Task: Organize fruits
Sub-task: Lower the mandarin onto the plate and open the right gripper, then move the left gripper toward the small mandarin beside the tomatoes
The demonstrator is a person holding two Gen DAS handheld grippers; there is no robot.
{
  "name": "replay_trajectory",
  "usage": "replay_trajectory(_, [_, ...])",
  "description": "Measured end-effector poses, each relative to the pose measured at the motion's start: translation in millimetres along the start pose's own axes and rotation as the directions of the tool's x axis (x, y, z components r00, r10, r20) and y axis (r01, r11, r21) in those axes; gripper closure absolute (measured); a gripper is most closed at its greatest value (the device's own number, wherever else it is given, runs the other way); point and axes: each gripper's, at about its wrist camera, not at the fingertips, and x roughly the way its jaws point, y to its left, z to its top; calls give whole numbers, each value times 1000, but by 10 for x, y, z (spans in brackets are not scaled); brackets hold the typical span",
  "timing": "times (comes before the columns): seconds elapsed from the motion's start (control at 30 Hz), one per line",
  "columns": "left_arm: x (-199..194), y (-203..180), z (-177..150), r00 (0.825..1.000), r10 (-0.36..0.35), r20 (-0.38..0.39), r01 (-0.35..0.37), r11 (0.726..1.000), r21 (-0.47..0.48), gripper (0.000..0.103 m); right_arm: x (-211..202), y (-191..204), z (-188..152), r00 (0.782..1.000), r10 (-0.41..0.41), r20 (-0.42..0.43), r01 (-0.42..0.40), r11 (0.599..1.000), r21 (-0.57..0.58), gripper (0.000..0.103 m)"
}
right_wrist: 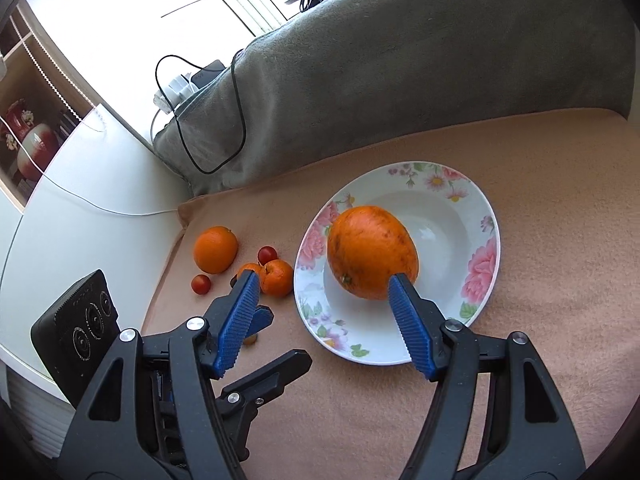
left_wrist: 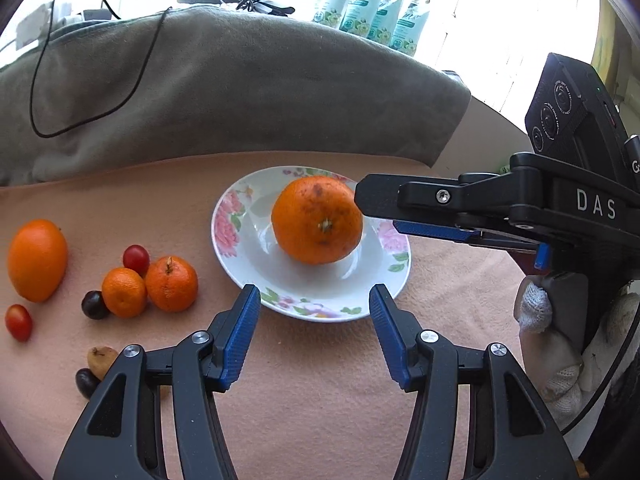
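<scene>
In the floral plate [left_wrist: 228, 236], one large orange [left_wrist: 317, 220] is seated, its stem end turned toward the left claw [left_wrist: 314, 304]; no clear long axis is discernible. Both the left claw and the right claw [right_wrist: 320, 286] are spread wide, holding nothing. The surface is covered by a peach cloth [left_wrist: 320, 368], with a grey blanket [left_wrist: 240, 88] behind. Left of the plate, three oranges and two cherry tomatoes are counted.

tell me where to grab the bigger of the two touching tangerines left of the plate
Grip the stemmed tangerine across its near and far sides, coming from above. Its left flank touches the smaller tangerine, and the stem points up, so that axis looks freest, though a cherry tomato sits close behind.
</scene>
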Motion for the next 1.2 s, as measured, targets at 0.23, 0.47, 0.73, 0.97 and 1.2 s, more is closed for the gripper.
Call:
replay_trajectory(0.23, [-62,67,-63,1000,11,9,-11,1000,-19,47,-90,-1,-2,999,-27,31,26,1000,12,25])
replay_trajectory(0.47, [-143,103,-112,1000,20,16,-19,999,-36,46,-116,60,-48,998,-39,48,39,999,-2,18])
replay_trajectory(0.73, [-271,239,-147,999,36,30,-34,997,-68,40,-123,146,-97,997,-52,54,53,998,-21,16])
replay_trajectory(0.97, [-427,407,-225,996,78,39,-74,993,-97,34,-111,225,-131,997,-62,50,64,997,-42,15])
replay_trajectory(1.2, [-626,643,-352,990,128,52,-120,983,-138,34,-97,307,-152,998,-54,42,57,996,-63,15])
